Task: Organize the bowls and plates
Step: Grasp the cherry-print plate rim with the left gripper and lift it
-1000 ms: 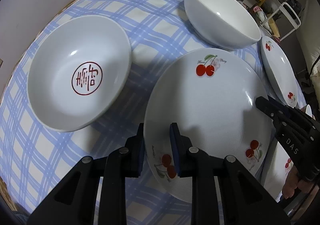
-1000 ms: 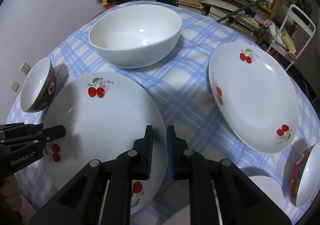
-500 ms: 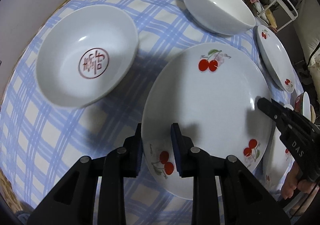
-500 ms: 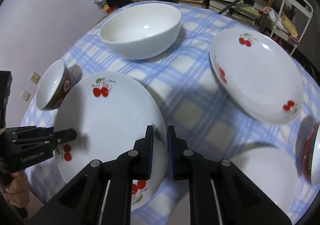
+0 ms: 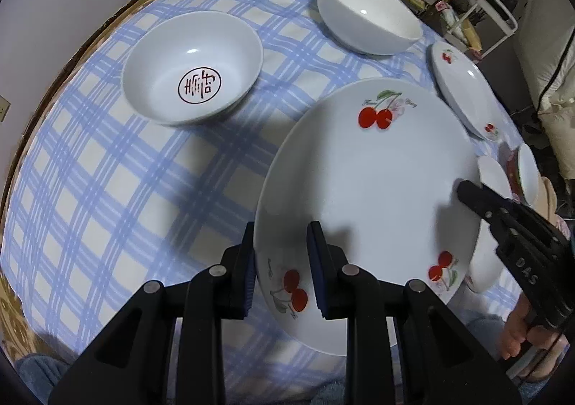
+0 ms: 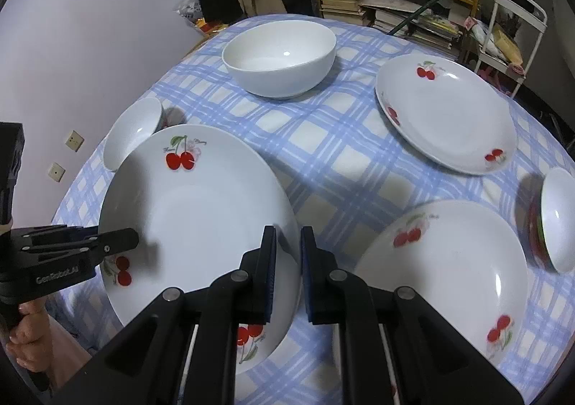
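Checked cloth covers the counter [image 6: 341, 167]; both your tools pinch one cherry plate [image 5: 363, 196] — left tool [image 5: 282, 268] on its lower-left rim, right tool [image 6: 287, 272] opposite. Lower right in the right view lies a second plate [image 6: 442, 275], nearest your right hand — likely the stacking target.

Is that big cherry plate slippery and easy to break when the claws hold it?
Probably both. The cherry plate looks glossy and glazed, so it could slip. Each claw, left and right, pinches only its thin rim, so it may tilt.
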A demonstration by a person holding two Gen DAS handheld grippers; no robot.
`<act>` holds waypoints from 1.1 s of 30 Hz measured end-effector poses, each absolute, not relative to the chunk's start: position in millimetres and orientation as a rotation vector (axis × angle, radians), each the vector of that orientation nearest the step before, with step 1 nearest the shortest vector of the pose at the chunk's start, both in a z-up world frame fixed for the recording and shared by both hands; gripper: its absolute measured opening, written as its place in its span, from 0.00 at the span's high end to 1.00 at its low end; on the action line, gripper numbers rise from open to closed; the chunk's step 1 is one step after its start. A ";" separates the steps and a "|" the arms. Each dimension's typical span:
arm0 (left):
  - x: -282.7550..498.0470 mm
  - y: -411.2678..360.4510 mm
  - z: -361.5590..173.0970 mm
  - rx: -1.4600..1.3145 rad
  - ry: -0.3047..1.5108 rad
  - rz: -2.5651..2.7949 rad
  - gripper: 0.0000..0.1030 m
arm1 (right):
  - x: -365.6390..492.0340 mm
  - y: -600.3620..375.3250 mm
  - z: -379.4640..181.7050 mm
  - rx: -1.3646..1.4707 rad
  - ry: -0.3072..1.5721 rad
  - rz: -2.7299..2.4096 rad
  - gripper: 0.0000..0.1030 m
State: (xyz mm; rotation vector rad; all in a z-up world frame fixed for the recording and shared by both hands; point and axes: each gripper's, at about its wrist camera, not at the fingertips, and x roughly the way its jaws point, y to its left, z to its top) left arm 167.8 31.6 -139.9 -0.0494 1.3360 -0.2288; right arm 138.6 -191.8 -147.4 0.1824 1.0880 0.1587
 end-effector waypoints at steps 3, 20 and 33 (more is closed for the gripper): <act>159.3 29.8 -132.8 -0.053 1.325 -0.236 0.75 | 130.4 -190.4 -146.9 0.184 1.091 0.151 0.86; 169.2 18.3 -172.9 -0.063 1.474 -0.231 0.75 | 120.6 -190.7 -185.1 0.174 1.201 0.127 0.85; 174.7 12.4 -189.4 -0.057 1.527 -0.224 0.75 | 120.7 -188.3 -190.2 0.118 1.230 0.090 0.86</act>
